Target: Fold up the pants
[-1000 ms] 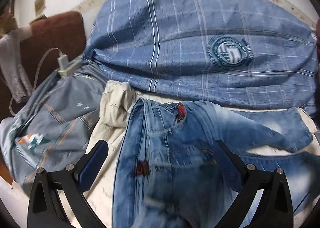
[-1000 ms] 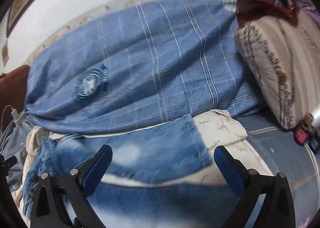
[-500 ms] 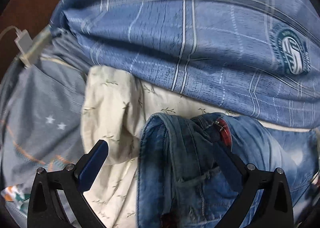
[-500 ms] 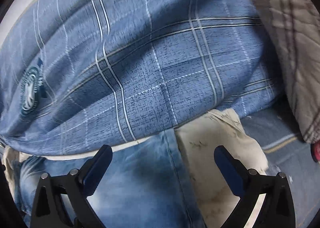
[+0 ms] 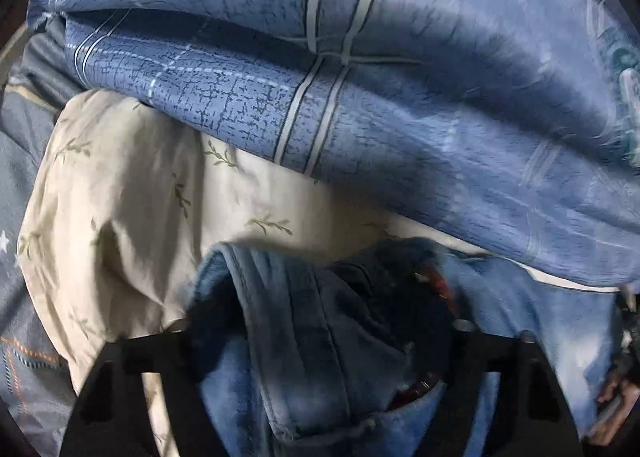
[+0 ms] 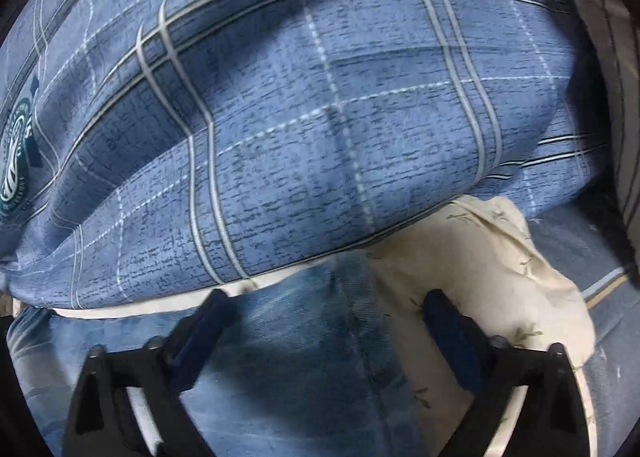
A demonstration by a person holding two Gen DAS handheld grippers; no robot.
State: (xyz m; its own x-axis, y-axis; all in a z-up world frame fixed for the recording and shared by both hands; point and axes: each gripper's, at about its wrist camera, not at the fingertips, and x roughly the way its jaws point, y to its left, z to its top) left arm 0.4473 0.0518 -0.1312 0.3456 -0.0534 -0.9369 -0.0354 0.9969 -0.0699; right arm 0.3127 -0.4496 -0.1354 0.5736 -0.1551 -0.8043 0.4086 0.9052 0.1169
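The blue jeans lie on a cream leaf-print sheet. In the left wrist view their waistband (image 5: 304, 321) with a red label sits between the fingers of my left gripper (image 5: 328, 317), which is open and partly narrowed around the denim. In the right wrist view the end of a jeans leg (image 6: 320, 321) lies between the fingers of my right gripper (image 6: 324, 313), also open and partly narrowed, low over the fabric. Whether the pads touch the cloth is hidden.
A bulky blue plaid duvet (image 5: 360, 97) rises right behind the jeans and also fills the right wrist view (image 6: 320, 117). The cream sheet (image 5: 120, 197) spreads left, and right in the other view (image 6: 500, 257). A striped pillow (image 6: 624, 137) stands at far right.
Both grippers have moved forward and down toward the jeans and the duvet. Their fingers have drawn closer together around the waistband and the leg end.
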